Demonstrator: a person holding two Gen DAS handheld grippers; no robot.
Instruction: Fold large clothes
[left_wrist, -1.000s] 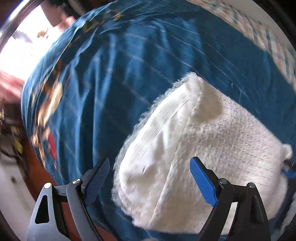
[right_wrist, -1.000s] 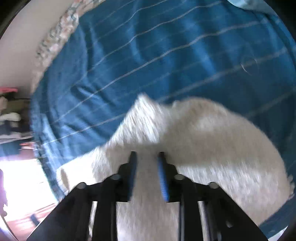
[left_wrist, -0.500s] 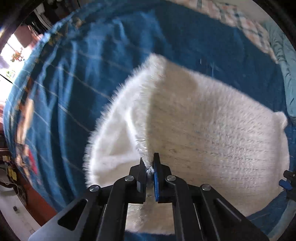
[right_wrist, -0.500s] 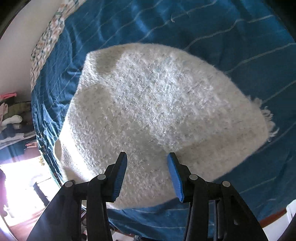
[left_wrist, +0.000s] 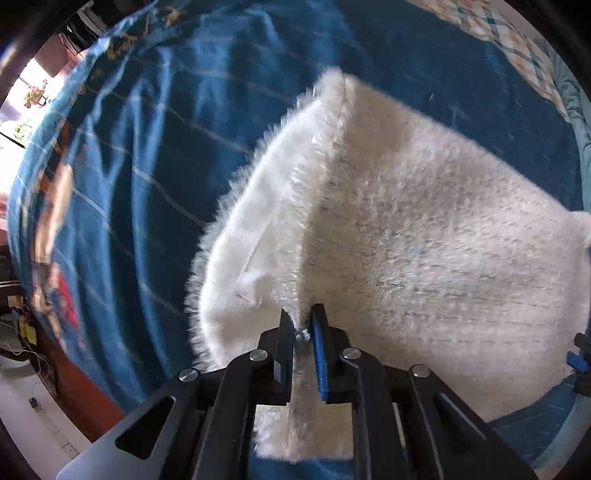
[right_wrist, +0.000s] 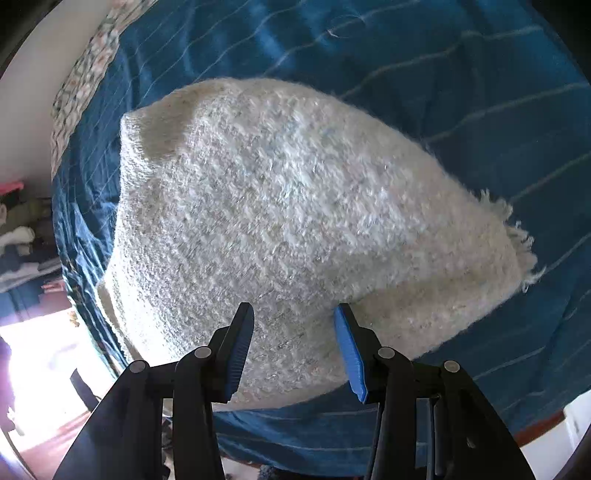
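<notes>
Two grippers, one garment: the fluffy white sweater (left_wrist: 424, 236) lies on the blue striped bedspread (left_wrist: 147, 184), near its front edge. Left gripper (left_wrist: 303, 325) is clamped on a pinch of the sweater's edge, right where the fuzzy face turns back to show the smooth white lining (left_wrist: 255, 229); a tuft of fibre sits between the pads. From that pinch the sweater's long axis runs up and right in the left wrist view, so the bulk lies to the right of the held edge. Right gripper (right_wrist: 293, 332) hovers over the sweater's near portion with jaws parted, nothing visibly pressed between them; whether the pads touch the fabric I can't tell. Judgement: left hand owns the fold edge, so the next carry goes across the bulk, toward the right gripper's side. Versus a second ago: left jaws were wide open above the sweater and have closed on the edge; right jaws have spread a little, and the right view now looks down on the whole garment.
</notes>
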